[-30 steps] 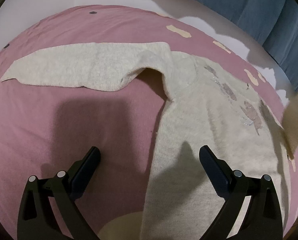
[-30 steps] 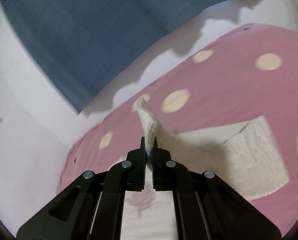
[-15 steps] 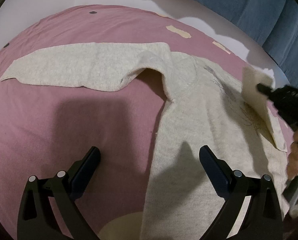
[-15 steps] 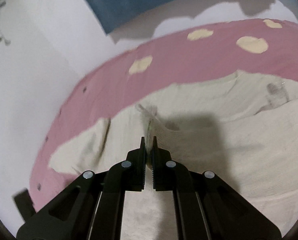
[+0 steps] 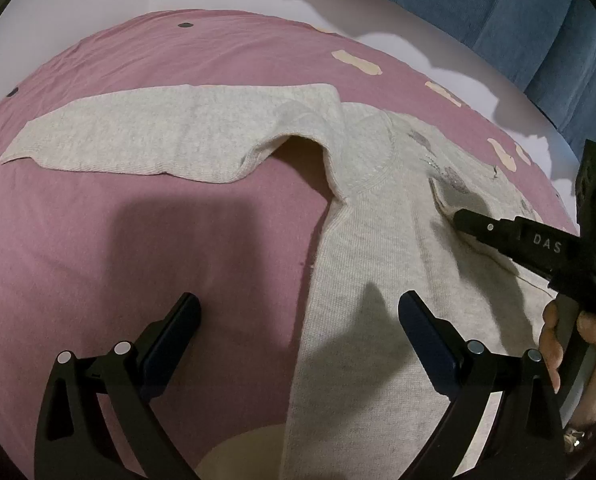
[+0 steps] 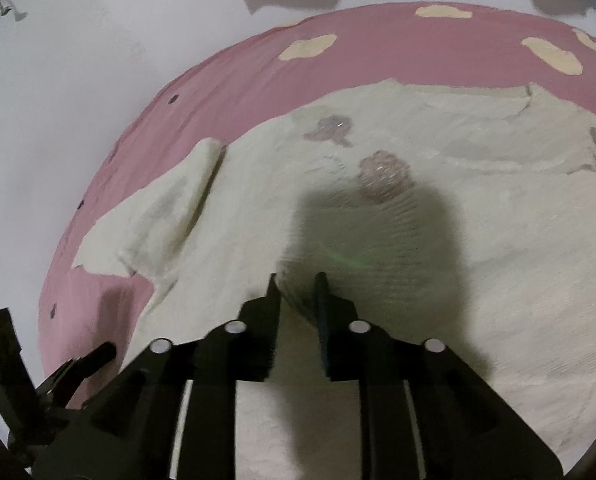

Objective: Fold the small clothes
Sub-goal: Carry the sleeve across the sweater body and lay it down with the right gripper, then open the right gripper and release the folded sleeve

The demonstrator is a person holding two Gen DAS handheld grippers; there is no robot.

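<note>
Sweater: a small pale knit sweater [image 5: 386, 264] lies flat on the pink spotted bedspread [image 5: 137, 240], front up, so the flower patches [image 6: 384, 174] show.
Far sleeve: one sleeve [image 5: 169, 136] is stretched straight out sideways over the bedspread, not yet folded.
Near sleeve: it seems to be laid across the chest, a fold probably just made.
Right gripper: the right gripper [image 6: 298, 284] rests low on the sweater's body with its jaws a little apart, a ridge of knit between them; I judge it is letting go, not pinching.
Left gripper: the left gripper [image 5: 298, 320] hangs wide open above the sweater's side edge, holding nothing, likely waiting for the stretched sleeve.
Containers: none in sight.
</note>
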